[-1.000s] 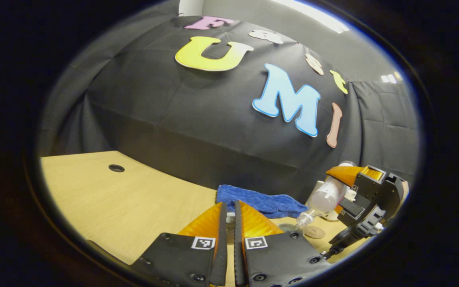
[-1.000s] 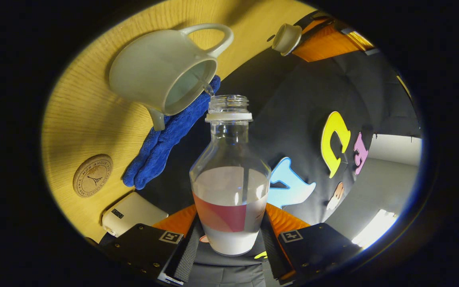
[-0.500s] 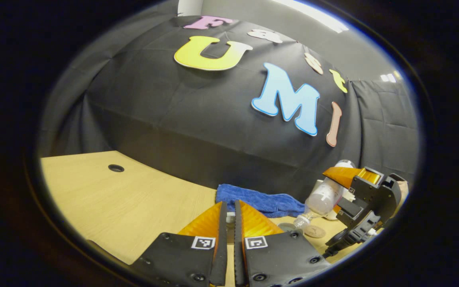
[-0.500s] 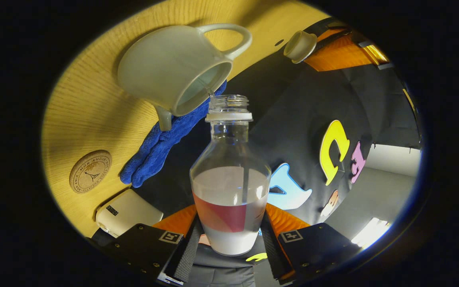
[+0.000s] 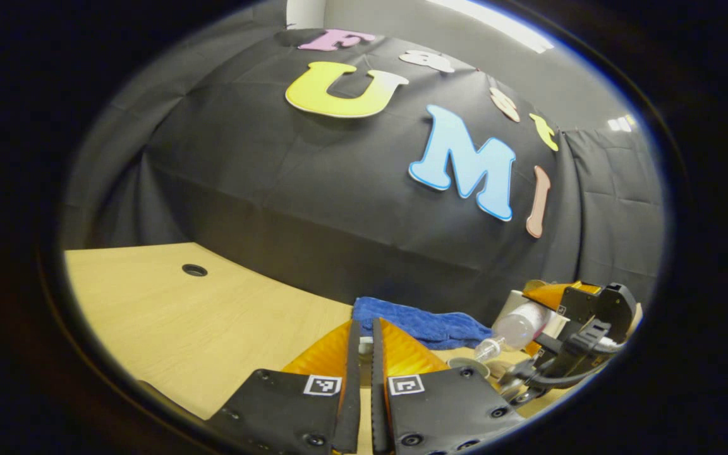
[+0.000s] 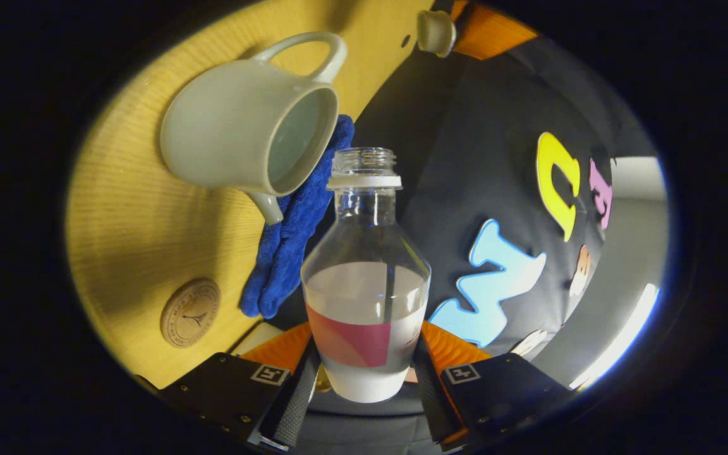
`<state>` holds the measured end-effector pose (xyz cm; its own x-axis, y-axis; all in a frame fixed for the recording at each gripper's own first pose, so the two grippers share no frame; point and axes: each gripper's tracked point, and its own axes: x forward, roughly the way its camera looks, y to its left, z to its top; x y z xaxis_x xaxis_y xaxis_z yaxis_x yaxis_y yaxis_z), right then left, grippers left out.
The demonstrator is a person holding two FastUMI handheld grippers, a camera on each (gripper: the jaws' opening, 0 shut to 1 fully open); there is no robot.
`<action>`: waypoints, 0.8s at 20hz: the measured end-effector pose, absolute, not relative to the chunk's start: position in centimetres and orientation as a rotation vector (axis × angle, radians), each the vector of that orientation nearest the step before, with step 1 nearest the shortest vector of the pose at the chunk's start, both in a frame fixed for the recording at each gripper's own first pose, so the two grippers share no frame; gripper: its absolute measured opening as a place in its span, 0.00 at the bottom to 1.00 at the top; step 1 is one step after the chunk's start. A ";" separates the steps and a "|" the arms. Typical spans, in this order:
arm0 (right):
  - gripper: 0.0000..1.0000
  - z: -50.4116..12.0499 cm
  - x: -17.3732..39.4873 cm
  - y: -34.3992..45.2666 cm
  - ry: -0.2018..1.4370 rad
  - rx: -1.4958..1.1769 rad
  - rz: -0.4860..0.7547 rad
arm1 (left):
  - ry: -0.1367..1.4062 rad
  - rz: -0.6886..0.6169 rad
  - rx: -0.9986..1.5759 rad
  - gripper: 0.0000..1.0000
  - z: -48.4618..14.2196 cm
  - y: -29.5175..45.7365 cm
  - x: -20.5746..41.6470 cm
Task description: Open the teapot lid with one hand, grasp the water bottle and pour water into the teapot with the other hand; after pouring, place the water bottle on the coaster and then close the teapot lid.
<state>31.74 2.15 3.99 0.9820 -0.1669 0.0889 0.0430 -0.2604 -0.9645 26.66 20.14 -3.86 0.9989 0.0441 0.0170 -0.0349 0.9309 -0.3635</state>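
My right gripper (image 6: 367, 354) is shut on a clear water bottle (image 6: 367, 278) with a white and red label, its uncapped mouth close to the open top of the white teapot (image 6: 244, 136). The teapot stands on the wooden table (image 6: 130, 215). A round cork coaster (image 6: 190, 313) lies on the table beside it. My left gripper (image 5: 364, 332) is shut on the small white teapot lid (image 6: 435, 31), held up and away from the pot. In the left gripper view, the right gripper (image 5: 576, 316) holds the bottle (image 5: 515, 327) tilted, neck down to the left.
A blue cloth (image 6: 294, 234) lies crumpled behind the teapot against the booth wall, also seen as the cloth (image 5: 421, 325). A white box corner (image 6: 256, 338) sits near the coaster. The table has a round cable hole (image 5: 194, 270) at the far left.
The right gripper with the bottle has dropped lower and turned. The thin stream at the bottle mouth seen earlier is gone. The lid stays held aloft.
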 end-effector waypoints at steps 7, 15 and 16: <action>0.75 2.3 31.5 1.2 0.201 -1.398 -0.127 | -0.016 0.040 -0.361 0.14 -3.9 19.8 26.7; 0.75 1.3 31.8 0.1 0.218 -0.854 -0.067 | -0.007 0.032 -0.343 0.14 -4.1 19.4 26.8; 0.75 1.1 31.9 -0.3 0.220 -0.790 -0.060 | -0.005 0.029 -0.336 0.14 -4.1 19.3 26.9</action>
<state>31.95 -0.26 1.09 0.9755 -0.1350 -0.1735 -0.0289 0.7036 -0.7100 26.90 19.28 -4.06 0.9996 0.0296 0.0002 -0.0279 0.9437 -0.3296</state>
